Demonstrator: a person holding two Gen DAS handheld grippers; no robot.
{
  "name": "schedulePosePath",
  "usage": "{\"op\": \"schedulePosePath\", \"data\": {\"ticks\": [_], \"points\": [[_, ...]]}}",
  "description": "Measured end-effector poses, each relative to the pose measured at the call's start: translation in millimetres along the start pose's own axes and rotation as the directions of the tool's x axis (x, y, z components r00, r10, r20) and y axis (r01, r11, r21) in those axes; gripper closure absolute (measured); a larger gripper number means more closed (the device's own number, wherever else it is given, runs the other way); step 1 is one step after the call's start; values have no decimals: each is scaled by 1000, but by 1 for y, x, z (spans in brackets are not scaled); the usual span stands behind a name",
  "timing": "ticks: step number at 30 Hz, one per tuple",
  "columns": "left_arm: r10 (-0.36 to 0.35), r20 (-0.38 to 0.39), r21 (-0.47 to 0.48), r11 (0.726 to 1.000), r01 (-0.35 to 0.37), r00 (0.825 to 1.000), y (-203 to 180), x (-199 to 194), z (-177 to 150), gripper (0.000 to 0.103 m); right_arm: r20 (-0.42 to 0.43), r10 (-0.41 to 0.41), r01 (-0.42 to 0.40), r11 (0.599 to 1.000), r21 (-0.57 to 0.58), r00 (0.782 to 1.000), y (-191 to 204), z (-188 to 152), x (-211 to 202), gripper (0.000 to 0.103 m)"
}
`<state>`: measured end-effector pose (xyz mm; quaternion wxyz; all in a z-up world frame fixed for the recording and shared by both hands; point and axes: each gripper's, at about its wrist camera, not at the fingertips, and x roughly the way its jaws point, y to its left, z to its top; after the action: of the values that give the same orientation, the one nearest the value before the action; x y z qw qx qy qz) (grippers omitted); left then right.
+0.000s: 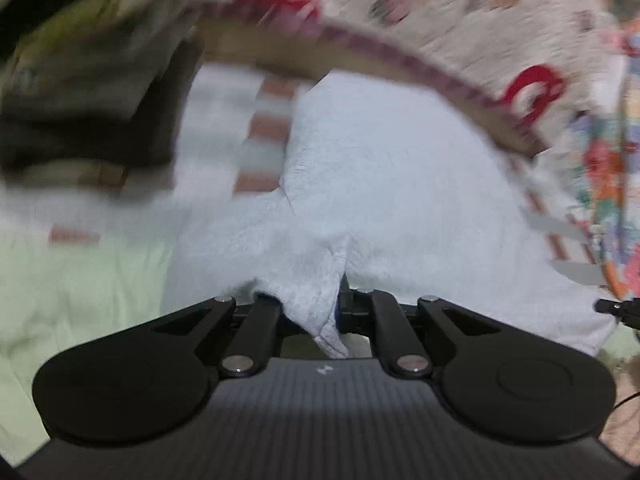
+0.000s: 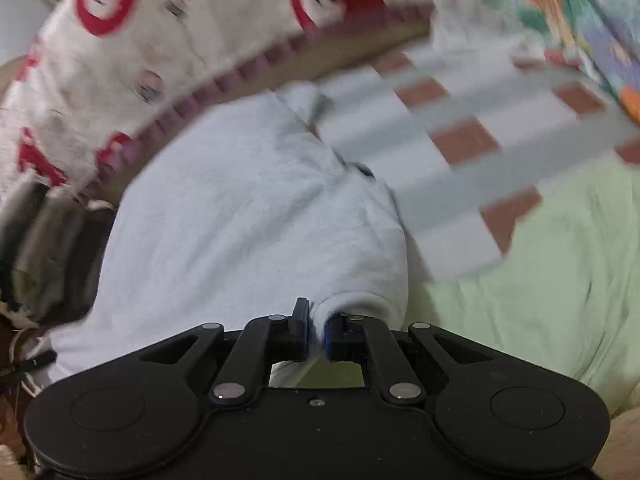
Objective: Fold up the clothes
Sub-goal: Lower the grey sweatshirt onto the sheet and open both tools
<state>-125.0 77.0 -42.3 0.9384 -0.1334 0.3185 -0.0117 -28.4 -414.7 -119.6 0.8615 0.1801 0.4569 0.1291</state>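
Note:
A pale grey-white fleece garment [image 1: 384, 184] lies spread over a light green sheet [image 1: 80, 288]. My left gripper [image 1: 310, 312] is shut on a bunched edge of the garment, which hides its fingertips. In the right wrist view the same garment [image 2: 240, 216] fills the middle. My right gripper [image 2: 318, 336] is shut on a rolled hem of it, with cloth pinched between the blue pads. The tip of the other gripper shows at the right edge of the left wrist view [image 1: 616, 306]. Both views are motion-blurred.
A cloth checked in white, grey and brick-red [image 2: 460, 148] lies beside the garment. A cream blanket with red prints [image 2: 120, 40] and a floral quilt [image 1: 604, 168] lie behind. A dark olive cloth heap [image 1: 80, 92] sits at the left.

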Motion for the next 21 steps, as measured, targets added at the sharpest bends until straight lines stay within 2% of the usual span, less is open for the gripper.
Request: {"op": "schedulePosePath", "data": {"ticks": [5,9,10,12,13,15,16,21], "points": [[34,-76,-98,994,-42,997,18,16,-27,97,48,16,-11,994,-111,999,23,12,-19,96],[56,-138,-173,982,-80,989,33,29,-48,96,-1,26,-26,998,-61,1000,9,-4,-24,96],[68,-193,-200,974,-108,979,40,38,-60,95,-31,15,-16,999,-48,999,5,-10,-14,96],[107,-313,-218,959,-181,944,51,65,-83,95,-110,-24,22,1000,-23,994,2,-21,9,96],[119,-325,-217,956,-197,938,51,70,-89,95,-132,-51,46,998,-41,990,4,-24,13,96],[145,-303,-213,953,-216,942,49,69,-92,92,-108,-64,53,993,-105,992,13,-24,10,96],[166,-282,-209,951,-229,945,50,64,-88,90,-106,-53,42,994,-100,993,12,-23,8,96],[266,-171,-191,936,-297,949,53,37,-71,90,-130,30,-25,999,40,991,-11,-20,12,92]]}}
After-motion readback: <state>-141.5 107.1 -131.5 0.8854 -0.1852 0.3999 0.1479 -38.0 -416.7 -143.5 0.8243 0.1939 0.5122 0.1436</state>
